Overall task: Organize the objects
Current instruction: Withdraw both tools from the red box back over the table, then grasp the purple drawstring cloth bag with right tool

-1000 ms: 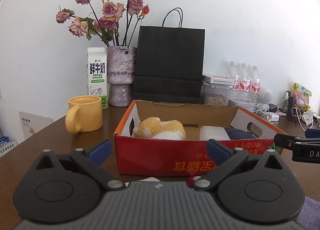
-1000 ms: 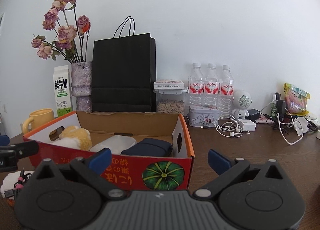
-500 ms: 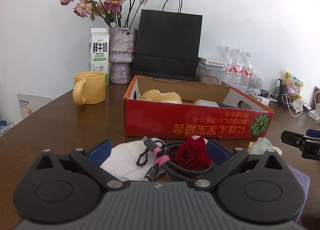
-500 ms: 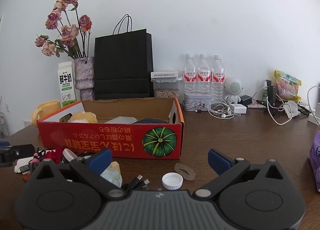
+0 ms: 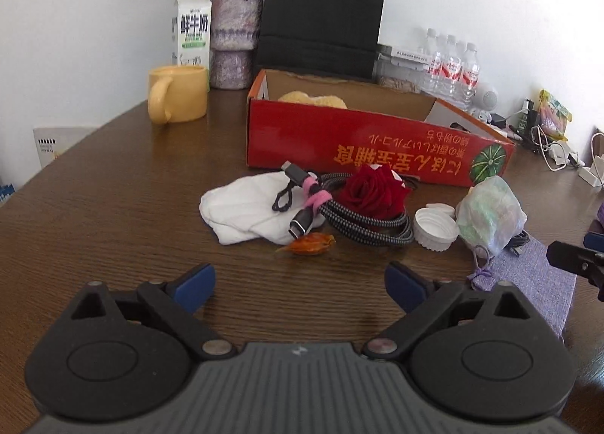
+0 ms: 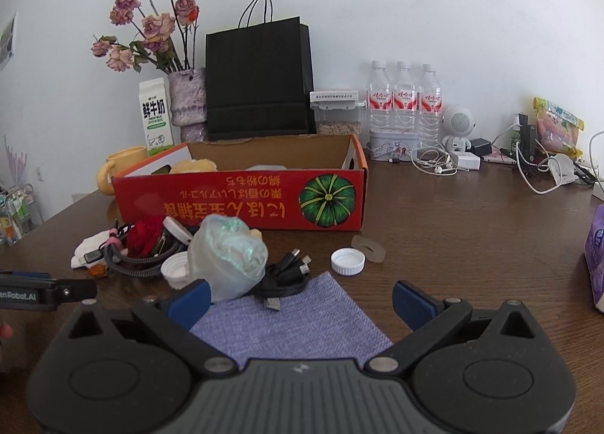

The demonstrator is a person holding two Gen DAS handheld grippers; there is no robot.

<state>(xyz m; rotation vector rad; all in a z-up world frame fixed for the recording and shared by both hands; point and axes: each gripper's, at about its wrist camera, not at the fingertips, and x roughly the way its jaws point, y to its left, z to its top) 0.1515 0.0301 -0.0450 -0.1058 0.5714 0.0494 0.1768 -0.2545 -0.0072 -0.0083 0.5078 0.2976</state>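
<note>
With both my left gripper (image 5: 300, 278) and right gripper (image 6: 300, 298) spread wide and empty, I judge the braided cable (image 5: 362, 220) at 12 o'clock, before the red box (image 5: 362, 149), the next pick, best pinched at its pink tie, though the rose (image 5: 372, 190) hides its far coils.
</note>
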